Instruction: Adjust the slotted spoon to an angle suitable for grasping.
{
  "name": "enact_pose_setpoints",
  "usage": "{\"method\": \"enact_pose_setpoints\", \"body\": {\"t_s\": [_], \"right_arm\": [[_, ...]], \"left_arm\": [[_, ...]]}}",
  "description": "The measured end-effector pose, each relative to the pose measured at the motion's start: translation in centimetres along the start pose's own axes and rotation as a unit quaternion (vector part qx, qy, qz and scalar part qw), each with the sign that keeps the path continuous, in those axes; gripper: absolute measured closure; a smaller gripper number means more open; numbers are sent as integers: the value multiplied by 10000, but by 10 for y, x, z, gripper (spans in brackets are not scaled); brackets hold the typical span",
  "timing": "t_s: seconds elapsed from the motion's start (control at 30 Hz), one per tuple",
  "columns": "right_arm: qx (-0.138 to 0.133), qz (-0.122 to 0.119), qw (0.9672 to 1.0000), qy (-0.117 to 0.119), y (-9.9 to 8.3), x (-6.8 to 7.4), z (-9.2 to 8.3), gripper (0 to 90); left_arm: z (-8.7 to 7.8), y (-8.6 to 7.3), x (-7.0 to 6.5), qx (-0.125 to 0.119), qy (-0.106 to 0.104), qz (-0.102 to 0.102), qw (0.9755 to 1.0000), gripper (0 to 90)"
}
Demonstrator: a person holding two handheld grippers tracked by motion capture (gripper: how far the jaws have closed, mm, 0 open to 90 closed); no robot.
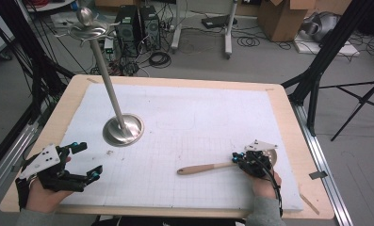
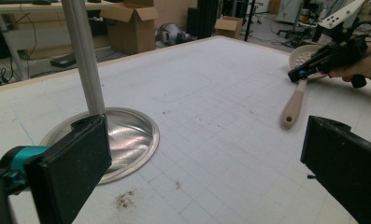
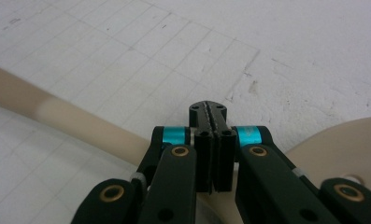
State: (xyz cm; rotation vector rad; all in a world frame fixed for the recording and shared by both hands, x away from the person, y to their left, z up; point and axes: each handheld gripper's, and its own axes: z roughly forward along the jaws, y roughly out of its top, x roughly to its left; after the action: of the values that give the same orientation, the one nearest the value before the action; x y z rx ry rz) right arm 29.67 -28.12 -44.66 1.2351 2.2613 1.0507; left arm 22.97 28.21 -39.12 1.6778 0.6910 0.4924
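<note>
Big white gridded foam mat (image 1: pixel 189 117) covers the wooden table, and a tall silver metal stand on a round dished base (image 1: pixel 123 129) rises at its left-centre. Over to the right lies the beige slotted spoon with its long wooden handle (image 1: pixel 203 167): long axis across the table, handle end pointing left toward the left gripper (image 1: pixel 83 162), perforated bowl at the right. The right gripper (image 1: pixel 239 157) is right on it, jaws clenched together over the neck; whether they actually pinch it is unclear. The left gripper hangs released, well apart.
</note>
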Motion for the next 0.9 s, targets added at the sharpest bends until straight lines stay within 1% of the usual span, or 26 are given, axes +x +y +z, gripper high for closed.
{"method": "enact_pose_setpoints", "body": {"t_s": [0.07,0.1,0.17,0.23,0.27,0.3,0.37,0.43,0.53,0.6,0.63,0.73,0.8,0.9], "right_arm": [[81,63,9999,33,3,0,-1,899],[50,69,9999,99,4,1,-2,899],[-105,-84,9997,193,6,5,-5,900],[-148,-259,9990,318,10,11,-8,899],[-212,-382,9981,443,12,15,-10,900],[-265,-441,9974,496,13,17,-11,899],[-299,-541,9958,677,16,24,-12,899],[-327,-679,9933,880,17,31,-13,899],[-362,-793,9904,1071,17,38,-12,899],[-467,-873,9880,1190,18,43,-12,899],[-513,-933,9861,1279,19,46,-12,899],[-508,-1088,9825,1423,20,54,-10,899],[-493,-1150,9803,1529,21,58,-8,899],[-413,-1188,9790,1605,20,61,-6,899]], "left_arm": [[1,0,1,-3,-9,-4,10000,20],[1,0,1,-2,-7,-10,10000,20],[1,0,1,-19,-10,-23,10000,20],[1,0,2,-26,-7,-30,10000,20],[1,0,2,-20,-4,-28,10000,20],[0,0,2,-24,-7,-30,10000,20],[0,1,2,-32,-6,-31,10000,20],[0,1,2,-29,-8,-29,10000,20],[0,1,2,-31,-9,-19,10000,20],[1,1,3,-32,-2,-25,10000,20],[1,1,3,-33,-1,-24,10000,20],[0,1,3,-31,4,-18,10000,20],[1,1,3,-23,4,-26,10000,20],[2,0,3,7,0,-18,10000,20]]}}
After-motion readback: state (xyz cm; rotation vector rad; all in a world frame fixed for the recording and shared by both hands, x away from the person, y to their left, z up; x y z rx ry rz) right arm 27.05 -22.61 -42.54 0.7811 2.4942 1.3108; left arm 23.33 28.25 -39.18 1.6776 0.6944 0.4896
